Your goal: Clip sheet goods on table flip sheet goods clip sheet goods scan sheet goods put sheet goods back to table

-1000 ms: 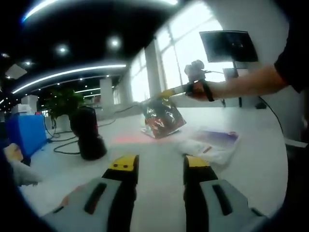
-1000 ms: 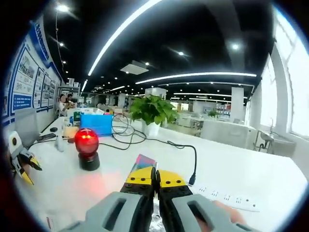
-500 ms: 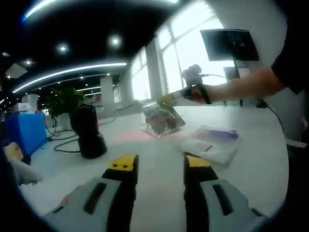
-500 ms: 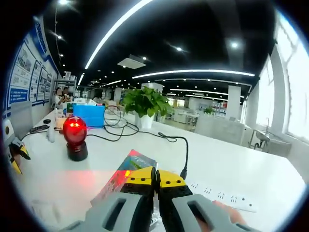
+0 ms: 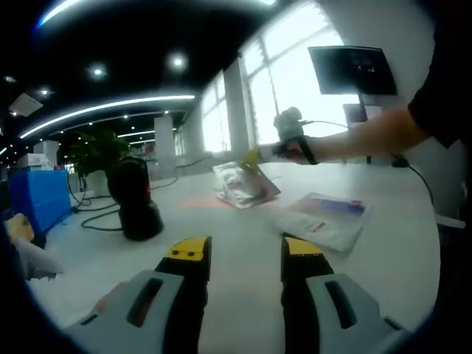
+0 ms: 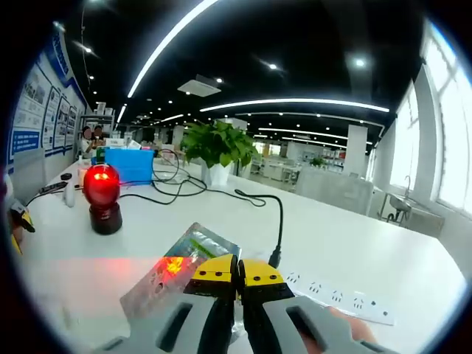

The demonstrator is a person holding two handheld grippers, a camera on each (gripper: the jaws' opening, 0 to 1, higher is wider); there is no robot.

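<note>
Lowering toward the white table, the right gripper stays clamped on the shiny foil packet, scan seemingly done; the left gripper hangs open.

Right tool pinching packet, red-lit scanner beyond

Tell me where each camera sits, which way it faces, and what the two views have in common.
Left gripper view: rides the open left gripper, low over the white table, facing the windows; the person's arm reaches in, holding the right gripper.
Right gripper view: rides the right gripper, shut on the foil packet, facing the office interior.
Shared: packet, scanner, potted plant, blue box.
</note>
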